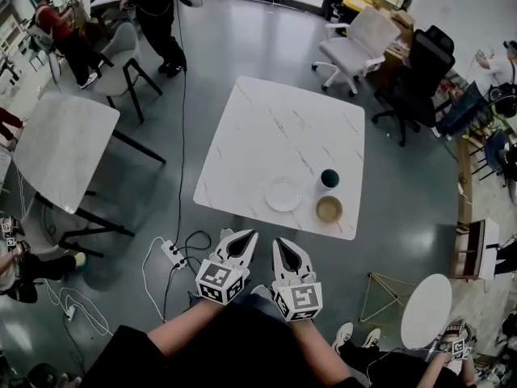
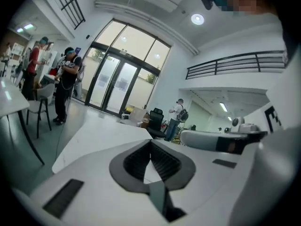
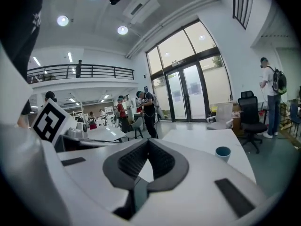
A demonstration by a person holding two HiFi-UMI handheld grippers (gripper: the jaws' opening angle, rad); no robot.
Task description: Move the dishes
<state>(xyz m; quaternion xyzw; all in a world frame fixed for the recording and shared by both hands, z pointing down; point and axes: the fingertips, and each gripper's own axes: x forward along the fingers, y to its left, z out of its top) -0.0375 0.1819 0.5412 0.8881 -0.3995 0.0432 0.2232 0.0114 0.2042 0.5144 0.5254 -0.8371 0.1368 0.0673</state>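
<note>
On the white marble table (image 1: 266, 128), near its front right corner, lie a white plate (image 1: 283, 195), a dark teal cup (image 1: 329, 178) and a tan bowl (image 1: 329, 209). My left gripper (image 1: 245, 238) and right gripper (image 1: 281, 244) hang side by side just short of the table's front edge, both shut with nothing between the jaws. Neither touches a dish. In the right gripper view the shut tips (image 3: 148, 141) point over the table toward the teal cup (image 3: 222, 152). The left gripper view has the shut tips (image 2: 151, 142) over the bare tabletop (image 2: 101, 131).
A second white table (image 1: 60, 148) stands at the left, with a grey chair (image 1: 121, 55) behind it. A white office chair (image 1: 355, 43) and a black one (image 1: 416, 75) stand beyond the table. Cables and a power strip (image 1: 173, 253) lie on the floor. Several people stand around the room.
</note>
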